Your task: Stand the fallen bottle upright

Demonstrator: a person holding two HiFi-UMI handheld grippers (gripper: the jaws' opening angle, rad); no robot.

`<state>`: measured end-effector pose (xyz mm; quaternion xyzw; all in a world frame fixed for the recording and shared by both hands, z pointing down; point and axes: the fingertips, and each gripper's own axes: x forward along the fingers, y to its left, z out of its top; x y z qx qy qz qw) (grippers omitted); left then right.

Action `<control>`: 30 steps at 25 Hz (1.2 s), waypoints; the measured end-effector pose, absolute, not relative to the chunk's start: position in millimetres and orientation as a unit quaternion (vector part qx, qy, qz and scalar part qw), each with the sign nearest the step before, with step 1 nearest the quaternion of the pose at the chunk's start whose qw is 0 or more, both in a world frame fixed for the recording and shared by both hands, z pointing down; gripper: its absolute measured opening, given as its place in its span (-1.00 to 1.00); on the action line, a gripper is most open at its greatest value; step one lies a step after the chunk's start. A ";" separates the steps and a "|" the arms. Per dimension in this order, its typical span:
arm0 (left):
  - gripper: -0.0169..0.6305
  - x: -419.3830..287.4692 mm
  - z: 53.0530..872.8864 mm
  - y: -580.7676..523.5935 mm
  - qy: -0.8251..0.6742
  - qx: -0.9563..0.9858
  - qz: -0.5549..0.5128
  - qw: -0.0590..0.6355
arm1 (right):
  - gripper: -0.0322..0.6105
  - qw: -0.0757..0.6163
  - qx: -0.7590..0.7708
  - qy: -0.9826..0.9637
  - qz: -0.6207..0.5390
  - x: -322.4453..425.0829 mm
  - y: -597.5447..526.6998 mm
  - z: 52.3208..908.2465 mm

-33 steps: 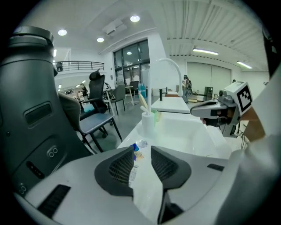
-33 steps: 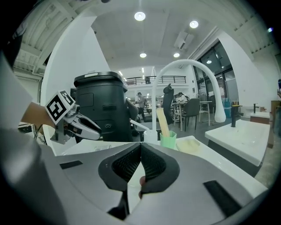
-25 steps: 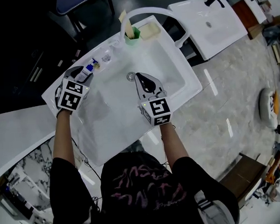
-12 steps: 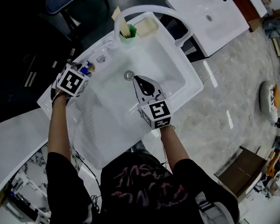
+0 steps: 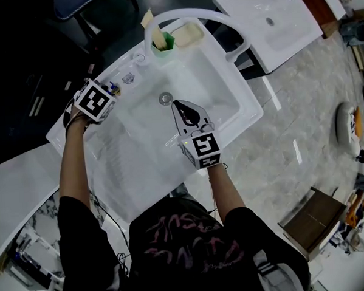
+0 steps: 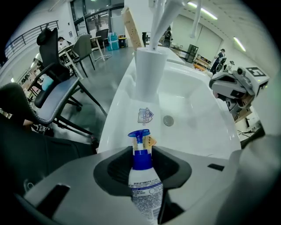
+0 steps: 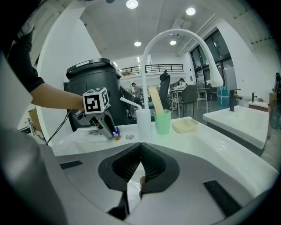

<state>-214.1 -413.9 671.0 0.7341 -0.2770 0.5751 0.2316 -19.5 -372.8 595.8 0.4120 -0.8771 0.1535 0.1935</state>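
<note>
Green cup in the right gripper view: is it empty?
No, a pale flat stick stands inside the green cup, leaning a little.

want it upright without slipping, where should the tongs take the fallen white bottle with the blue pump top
Probably across the round white body of the white plastic bottle with the blue pump top, just below the blue collar, coming steeply from above: it lies along the white sink ledge, both sides free. The left tongs have just been closing with that body between them.
</note>
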 end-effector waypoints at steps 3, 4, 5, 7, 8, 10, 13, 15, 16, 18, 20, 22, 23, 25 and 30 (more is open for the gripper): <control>-0.52 -216.0 667.0 -414.3 -0.290 0.740 0.564 0.224 | -0.86 0.193 0.415 -0.875 0.156 -18.3 -371.1 595.2; -0.52 -216.9 664.2 -414.1 -0.295 0.742 0.560 0.221 | -0.86 0.193 0.414 -0.876 0.155 -18.6 -370.4 594.4; -0.52 -217.3 660.6 -413.9 -0.299 0.746 0.554 0.218 | -0.86 0.192 0.414 -0.877 0.154 -19.2 -369.7 593.4; -0.53 -215.8 650.6 -413.6 -0.307 0.759 0.535 0.210 | -0.86 0.189 0.412 -0.878 0.153 -19.9 -368.0 590.7; -0.53 -214.6 644.0 -414.0 -0.312 0.766 0.523 0.205 | -0.86 0.187 0.412 -0.878 0.153 -20.3 -367.3 589.4; -0.54 -213.4 629.1 -415.9 -0.325 0.779 0.501 0.194 | -0.86 0.184 0.412 -0.879 0.152 -21.2 -365.8 586.9; -0.55 -215.1 607.3 -417.7 -0.347 0.793 0.468 0.178 | -0.86 0.183 0.408 -0.882 0.150 -24.2 -361.6 583.1; -0.55 -218.0 593.0 -415.9 -0.362 0.801 0.446 0.170 | -0.86 0.181 0.404 -0.884 0.149 -27.7 -358.6 578.9; -0.55 -220.0 586.4 -414.0 -0.369 0.804 0.435 0.167 | -0.86 0.180 0.402 -0.885 0.148 -30.0 -357.5 575.6; -0.55 -226.1 574.5 -408.8 -0.384 0.811 0.411 0.160 | -0.86 0.179 0.399 -0.887 0.146 -33.9 -355.5 569.7; -0.55 -235.0 564.3 -402.2 -0.403 0.818 0.382 0.151 | -0.86 0.180 0.394 -0.890 0.144 -35.6 -352.0 570.4; -0.55 -245.3 554.7 -393.6 -0.424 0.824 0.350 0.139 | -0.86 0.180 0.389 -0.892 0.144 -38.7 -348.7 567.5; -0.55 -250.5 550.4 -388.2 -0.432 0.826 0.337 0.133 | -0.86 0.180 0.387 -0.893 0.145 -40.9 -346.9 565.0; -0.55 -259.5 544.5 -377.4 -0.443 0.829 0.317 0.124 | -0.86 0.180 0.383 -0.895 0.144 -43.9 -343.9 562.8; -0.55 -272.7 540.9 -356.5 -0.454 0.828 0.309 0.113 | -0.86 0.185 0.373 -0.900 0.132 -49.4 -337.7 566.6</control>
